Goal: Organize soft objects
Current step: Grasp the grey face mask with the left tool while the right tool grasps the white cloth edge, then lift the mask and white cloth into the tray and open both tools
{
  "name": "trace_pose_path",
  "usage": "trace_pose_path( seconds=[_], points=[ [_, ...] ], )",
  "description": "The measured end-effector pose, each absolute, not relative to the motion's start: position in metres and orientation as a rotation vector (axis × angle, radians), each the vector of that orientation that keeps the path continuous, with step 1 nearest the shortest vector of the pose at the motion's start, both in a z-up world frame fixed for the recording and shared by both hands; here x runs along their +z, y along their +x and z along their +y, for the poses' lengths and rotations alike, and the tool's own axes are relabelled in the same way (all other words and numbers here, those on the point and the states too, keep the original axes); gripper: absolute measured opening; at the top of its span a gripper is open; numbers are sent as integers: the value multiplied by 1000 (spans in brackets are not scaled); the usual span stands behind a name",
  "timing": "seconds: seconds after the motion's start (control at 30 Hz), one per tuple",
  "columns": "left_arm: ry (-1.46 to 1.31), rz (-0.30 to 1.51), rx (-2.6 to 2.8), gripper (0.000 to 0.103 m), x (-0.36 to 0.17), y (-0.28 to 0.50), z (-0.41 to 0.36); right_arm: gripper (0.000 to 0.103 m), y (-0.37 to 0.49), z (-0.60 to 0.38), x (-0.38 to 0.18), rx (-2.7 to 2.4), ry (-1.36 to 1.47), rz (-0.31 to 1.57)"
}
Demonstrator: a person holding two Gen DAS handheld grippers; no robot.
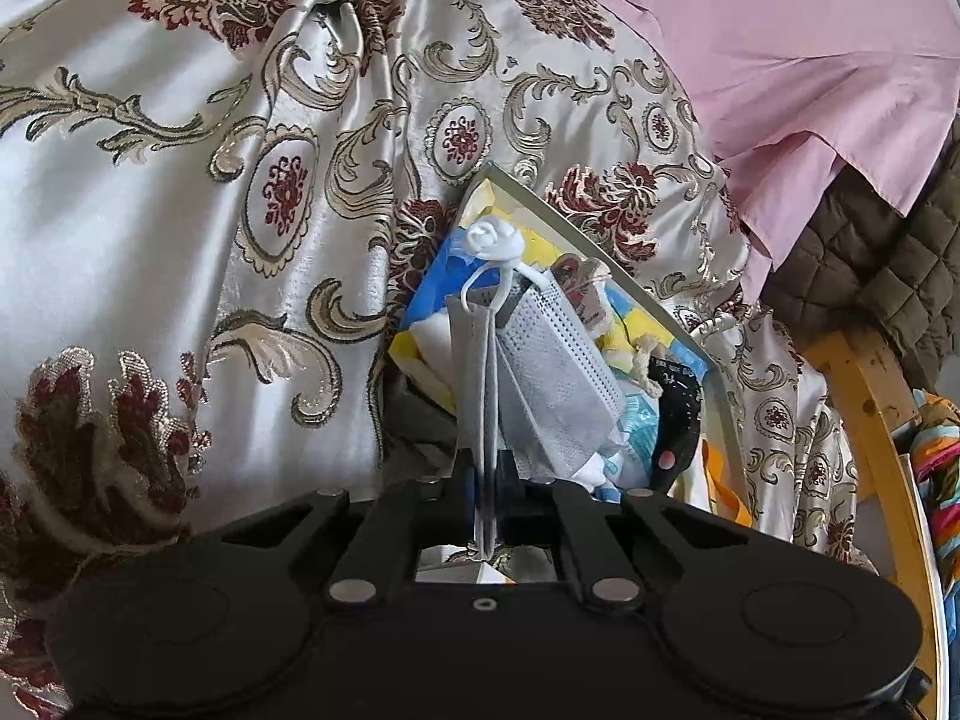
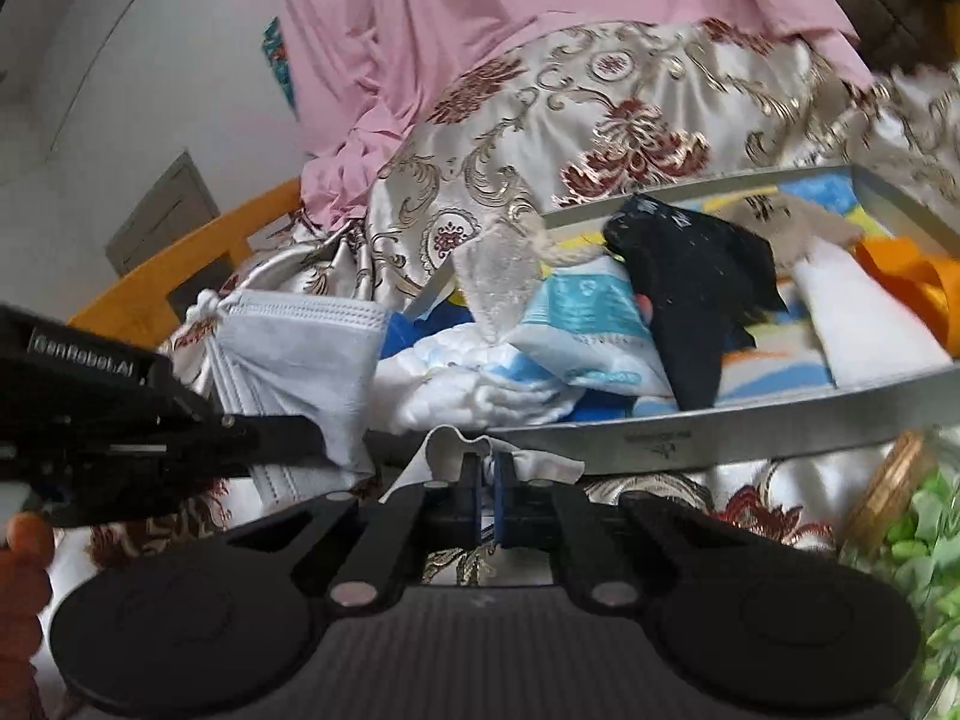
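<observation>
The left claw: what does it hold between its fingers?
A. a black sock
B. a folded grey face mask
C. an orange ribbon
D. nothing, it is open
B: in the left wrist view the left claw is shut on the folded grey face mask, which sticks up from between its fingers over the tray of soft things.

A bed covered in floral satin cloth point(image 1: 180, 192) carries everything. Ahead of both tongs, a grey tray point(image 2: 720, 432) of soft things lies on it; pink sheet point(image 1: 780, 60) beyond.
</observation>
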State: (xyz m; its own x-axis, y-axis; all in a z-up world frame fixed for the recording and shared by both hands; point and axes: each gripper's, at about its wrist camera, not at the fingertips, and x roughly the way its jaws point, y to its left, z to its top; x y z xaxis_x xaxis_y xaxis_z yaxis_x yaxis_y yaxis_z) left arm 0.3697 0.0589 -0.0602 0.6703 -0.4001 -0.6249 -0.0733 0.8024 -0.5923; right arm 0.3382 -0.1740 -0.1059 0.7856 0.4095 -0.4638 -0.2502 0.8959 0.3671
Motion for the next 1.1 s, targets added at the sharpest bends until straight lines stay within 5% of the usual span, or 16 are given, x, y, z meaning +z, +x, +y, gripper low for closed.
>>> trace_pose_path(
  seconds=[0.5,0.6,0.67,0.93,1.1],
  points=[
    [-627,800,-185,5,-55,366,62,4,327,-160,-94,424,238,514],
    [-625,805,-184,5,-57,366,61,20,335,-166,-100,409,299,574],
    [-626,808,-183,5,-57,367,60,46,338,-174,-103,418,355,584],
    [-617,816,-189,5,-58,369,57,52,354,-182,-112,372,376,665],
    [-610,819,-184,5,-59,369,57,47,361,-181,-119,350,412,675]
  ],
)
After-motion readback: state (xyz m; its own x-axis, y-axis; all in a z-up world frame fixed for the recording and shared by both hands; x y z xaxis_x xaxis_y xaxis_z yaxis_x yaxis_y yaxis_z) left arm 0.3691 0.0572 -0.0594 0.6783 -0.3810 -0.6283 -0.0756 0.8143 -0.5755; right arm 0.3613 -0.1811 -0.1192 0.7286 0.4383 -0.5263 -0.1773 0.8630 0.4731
